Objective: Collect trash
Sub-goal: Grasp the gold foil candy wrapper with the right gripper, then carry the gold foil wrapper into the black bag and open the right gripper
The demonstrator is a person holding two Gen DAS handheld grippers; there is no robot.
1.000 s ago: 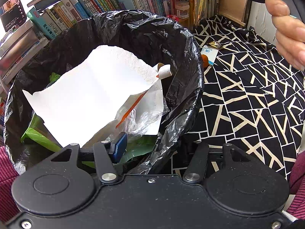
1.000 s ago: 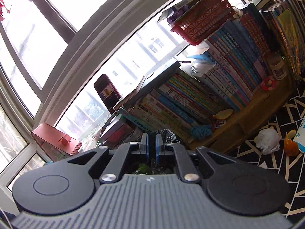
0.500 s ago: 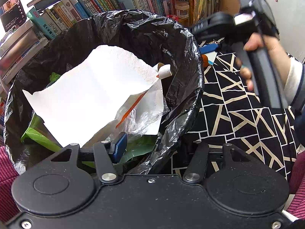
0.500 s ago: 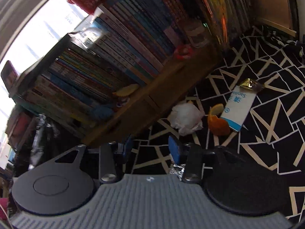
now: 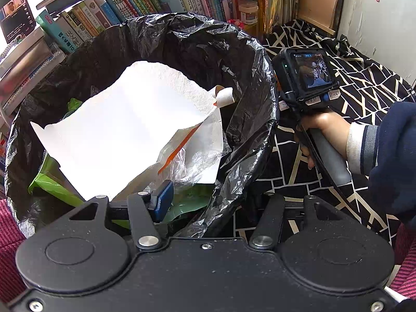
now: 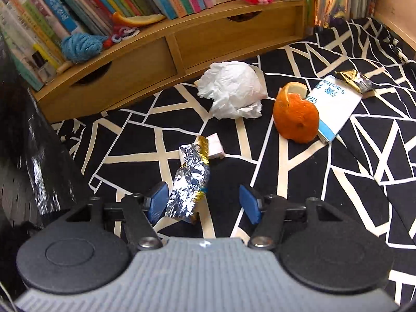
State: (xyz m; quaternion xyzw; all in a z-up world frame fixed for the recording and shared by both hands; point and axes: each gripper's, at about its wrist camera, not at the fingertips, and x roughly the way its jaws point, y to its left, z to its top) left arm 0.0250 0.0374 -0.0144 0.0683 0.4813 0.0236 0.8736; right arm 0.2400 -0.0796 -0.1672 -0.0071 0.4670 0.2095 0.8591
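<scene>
A black-bagged trash bin (image 5: pixel 249 59) holds a large white paper sheet (image 5: pixel 124 130), clear plastic and green scraps. My left gripper (image 5: pixel 210 208) is shut on the bin's near rim: one blue pad is inside, and the bag hides the other finger. My right gripper (image 6: pixel 204 200) points down at the black-and-white cloth (image 6: pixel 338 182). Its jaws are opening, and a crumpled silver foil wrapper (image 6: pixel 191 182) lies between them, close to the left pad, with no pad pressing on it. Beyond lie a crumpled white tissue (image 6: pixel 232 92), an orange peel (image 6: pixel 296 115), a blue-and-white packet (image 6: pixel 335 106) and a gold wrapper (image 6: pixel 353 79).
A wooden shelf with drawers (image 6: pixel 182 44) and rows of books stands behind the trash; another peel (image 6: pixel 135 19) and blue yarn (image 6: pixel 80 45) rest on it. The bin's black side (image 6: pixel 26 156) is just left of the right gripper. A hand (image 5: pixel 322 127) holds that gripper's handle.
The right gripper swung down from facing the window and books to just above the cloth, and its jaws went from shut to wide apart. The left gripper and the bin stayed put.
</scene>
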